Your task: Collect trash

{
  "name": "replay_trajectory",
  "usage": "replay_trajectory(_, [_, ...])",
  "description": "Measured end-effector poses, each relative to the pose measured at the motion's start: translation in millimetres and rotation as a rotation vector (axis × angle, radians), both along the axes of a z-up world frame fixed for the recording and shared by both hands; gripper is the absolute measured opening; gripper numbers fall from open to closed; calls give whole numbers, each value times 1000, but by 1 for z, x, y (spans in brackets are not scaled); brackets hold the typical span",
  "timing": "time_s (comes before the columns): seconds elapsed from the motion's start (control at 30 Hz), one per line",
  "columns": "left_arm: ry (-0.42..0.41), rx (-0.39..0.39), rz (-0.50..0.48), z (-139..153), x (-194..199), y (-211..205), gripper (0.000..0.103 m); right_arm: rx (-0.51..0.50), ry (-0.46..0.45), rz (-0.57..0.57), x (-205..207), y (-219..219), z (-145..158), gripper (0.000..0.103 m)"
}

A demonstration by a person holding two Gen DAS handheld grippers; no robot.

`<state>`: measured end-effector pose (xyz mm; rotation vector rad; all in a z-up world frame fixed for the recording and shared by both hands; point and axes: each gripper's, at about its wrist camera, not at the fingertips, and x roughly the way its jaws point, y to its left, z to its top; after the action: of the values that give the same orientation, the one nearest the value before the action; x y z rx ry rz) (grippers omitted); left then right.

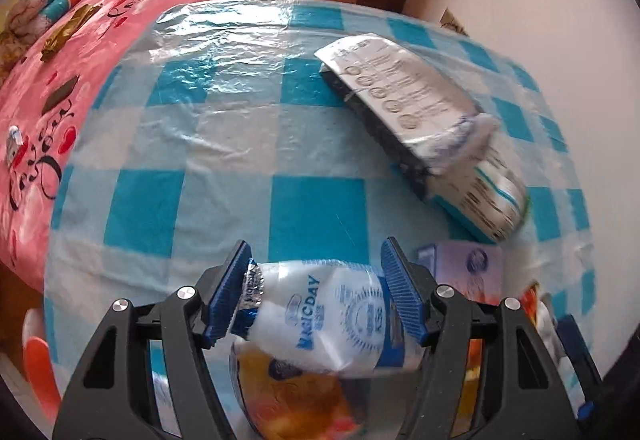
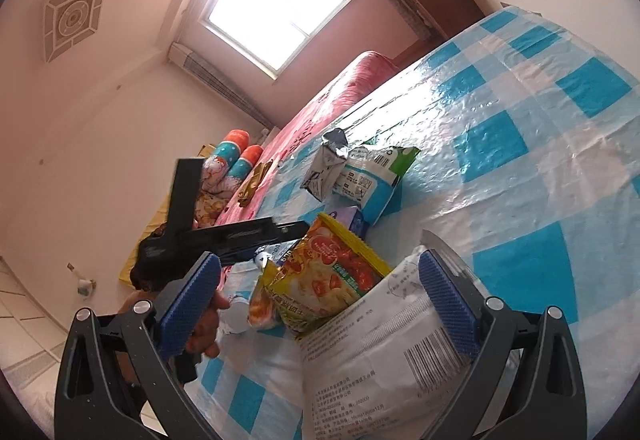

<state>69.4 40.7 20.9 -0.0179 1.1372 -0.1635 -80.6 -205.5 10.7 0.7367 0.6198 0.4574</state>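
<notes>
Between the left gripper pads sits a white MAGICDAY wrapper, long axis across the jaws, clamped at both ends. Right of it, up-table, lies a blurred carton pile, nearer the left. The right gripper looks spread, its right pad against a white bag; grip unclear.

Blue-and-white checks across the tablecloth. Pink with dark script and red hearts on the bedspread at nine o'clock. White with blue print on the wrapper. Yellow, red and green on the noodle packet. Ribbed blue on the finger pads.
</notes>
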Motion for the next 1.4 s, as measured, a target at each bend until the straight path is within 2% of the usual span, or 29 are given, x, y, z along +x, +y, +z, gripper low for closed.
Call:
replay_trajectory(0.17, [-53, -55, 12, 21, -30, 12, 68, -29, -11, -2, -2, 0, 3, 98])
replay_trajectory(0.33, [-109, -31, 58, 38, -69, 39, 69, -40, -9, -10, 0, 1, 3, 98])
replay_trajectory(0.43, [-118, -24, 108, 39, -85, 65, 71, -33, -3, -13, 2, -1, 1, 98])
replay_trajectory(0.57, [-87, -18, 180, 30, -106, 95, 73, -26, 3, -20, 2, -3, 1, 98])
replay_trajectory(0.7, [-51, -121, 265, 19, -123, 120, 73, -29, 6, -27, -1, -4, 1, 98])
replay_trajectory(0.83, [-14, -332, 299, 6, -133, 127, 73, -29, 14, -47, -8, -9, 1, 98])
replay_trajectory(1.0, [14, -453, 314, -9, -119, 129, 73, 4, 30, -90, -24, -21, 0, 98])
replay_trajectory(1.2, [-5, -413, 319, -11, -87, 133, 73, -26, 25, -141, -46, -26, 10, 98])
replay_trajectory(1.33, [-9, -319, 253, -8, -62, 123, 73, -82, 43, -148, -56, -20, 14, 98])
replay_trajectory(1.4, [-21, -247, 216, -6, -54, 113, 73, -114, 70, -155, -63, -16, 13, 98])
